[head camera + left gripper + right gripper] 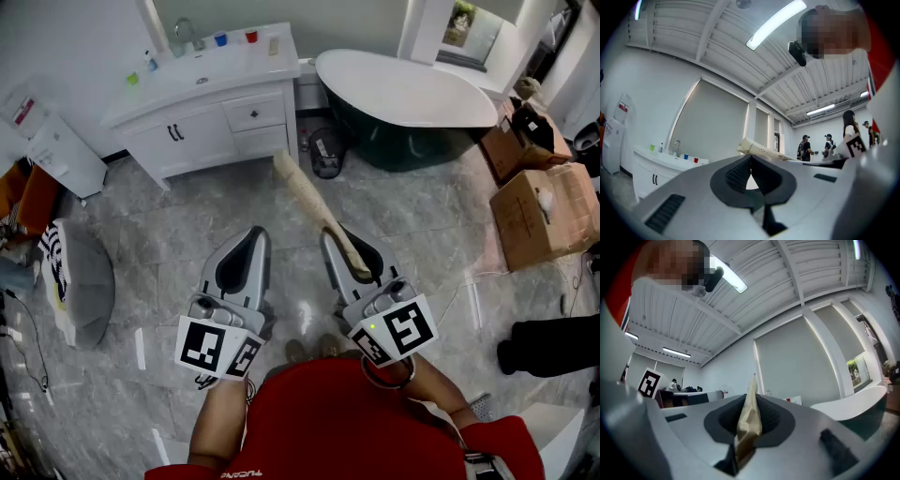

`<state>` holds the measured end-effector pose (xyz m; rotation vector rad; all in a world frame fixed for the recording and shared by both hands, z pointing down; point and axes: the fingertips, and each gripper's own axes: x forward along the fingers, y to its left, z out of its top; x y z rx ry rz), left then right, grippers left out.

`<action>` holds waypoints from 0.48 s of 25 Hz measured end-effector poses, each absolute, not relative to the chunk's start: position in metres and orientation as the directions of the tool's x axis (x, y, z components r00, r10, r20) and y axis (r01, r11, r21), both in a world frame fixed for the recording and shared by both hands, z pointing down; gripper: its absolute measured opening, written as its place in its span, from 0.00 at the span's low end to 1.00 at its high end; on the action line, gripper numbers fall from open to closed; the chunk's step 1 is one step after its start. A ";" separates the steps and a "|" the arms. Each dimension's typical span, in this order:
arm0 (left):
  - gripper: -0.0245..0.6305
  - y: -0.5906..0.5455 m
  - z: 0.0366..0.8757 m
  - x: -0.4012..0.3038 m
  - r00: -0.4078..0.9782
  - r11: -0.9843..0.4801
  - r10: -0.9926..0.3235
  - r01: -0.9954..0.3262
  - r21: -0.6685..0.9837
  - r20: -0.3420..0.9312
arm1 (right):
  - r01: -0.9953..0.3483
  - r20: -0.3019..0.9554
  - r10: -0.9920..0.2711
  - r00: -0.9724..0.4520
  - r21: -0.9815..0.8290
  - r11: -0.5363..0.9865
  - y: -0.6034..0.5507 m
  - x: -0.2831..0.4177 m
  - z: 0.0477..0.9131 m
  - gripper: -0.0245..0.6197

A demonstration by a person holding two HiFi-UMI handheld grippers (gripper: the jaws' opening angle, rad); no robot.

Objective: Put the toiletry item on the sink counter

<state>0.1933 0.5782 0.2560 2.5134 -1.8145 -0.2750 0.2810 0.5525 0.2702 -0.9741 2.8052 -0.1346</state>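
A red shirt [347, 412] fills the bottom of the head view, and both grippers extend from it over the grey marble floor [169, 244]. The right gripper [330, 236] has its jaws clamped on the toiletry item [305, 192], a long beige wrapped stick. It is held in the air, its free end pointing toward the sink counter [234, 67] and apart from it. The left gripper [251, 232] holds nothing, its jaws pressed together. A blue cup [220, 39] and a red cup [251, 37] stand along the counter's back edge.
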 end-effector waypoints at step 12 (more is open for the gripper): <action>0.07 0.559 0.261 0.207 0.292 -0.307 -0.949 -0.941 0.140 -0.115 | -0.602 -0.126 -0.616 -0.777 -0.137 0.787 0.532 0.293 0.272 0.13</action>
